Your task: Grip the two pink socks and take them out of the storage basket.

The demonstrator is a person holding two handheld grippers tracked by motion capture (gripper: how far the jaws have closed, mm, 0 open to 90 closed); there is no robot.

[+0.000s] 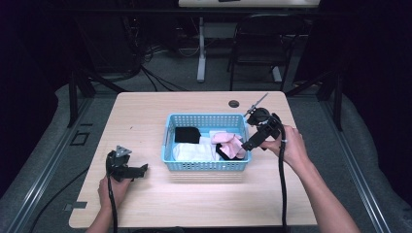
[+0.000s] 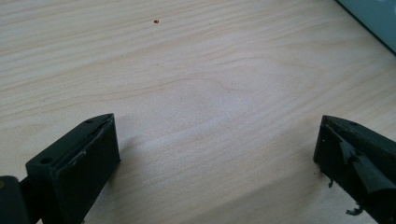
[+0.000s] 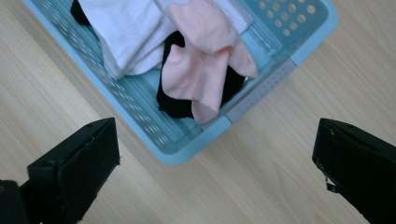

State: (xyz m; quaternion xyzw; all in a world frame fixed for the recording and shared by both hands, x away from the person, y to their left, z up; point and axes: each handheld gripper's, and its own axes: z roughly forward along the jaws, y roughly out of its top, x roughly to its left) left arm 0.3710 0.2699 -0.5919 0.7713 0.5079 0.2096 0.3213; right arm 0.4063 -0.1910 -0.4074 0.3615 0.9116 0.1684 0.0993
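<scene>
My right gripper (image 3: 215,154) hangs with its jaws spread wide and empty above the near right corner of the blue basket (image 3: 261,95), aimed down at the pink sock (image 3: 205,70) that lies on a black garment (image 3: 180,105) and droops against the corner wall. My left gripper (image 2: 212,158), jaws equally wide and holding nothing, rests low over the bare wooden table (image 2: 187,70), well apart from the basket at its left.

In the high view the right gripper (image 1: 248,144) sits just over the basket's rim (image 1: 206,166), with white cloth (image 1: 194,151) beside the pink sock (image 1: 228,141).

The risk, as I judge it: a jaw could catch the rim or the perforated wall on the way down and drag the light basket, or close on black fabric together with the pink. The corner leaves little room; a steep entry from above looks safest. Open tabletop lies in front and to the left for setting anything down; the right edge is close.
</scene>
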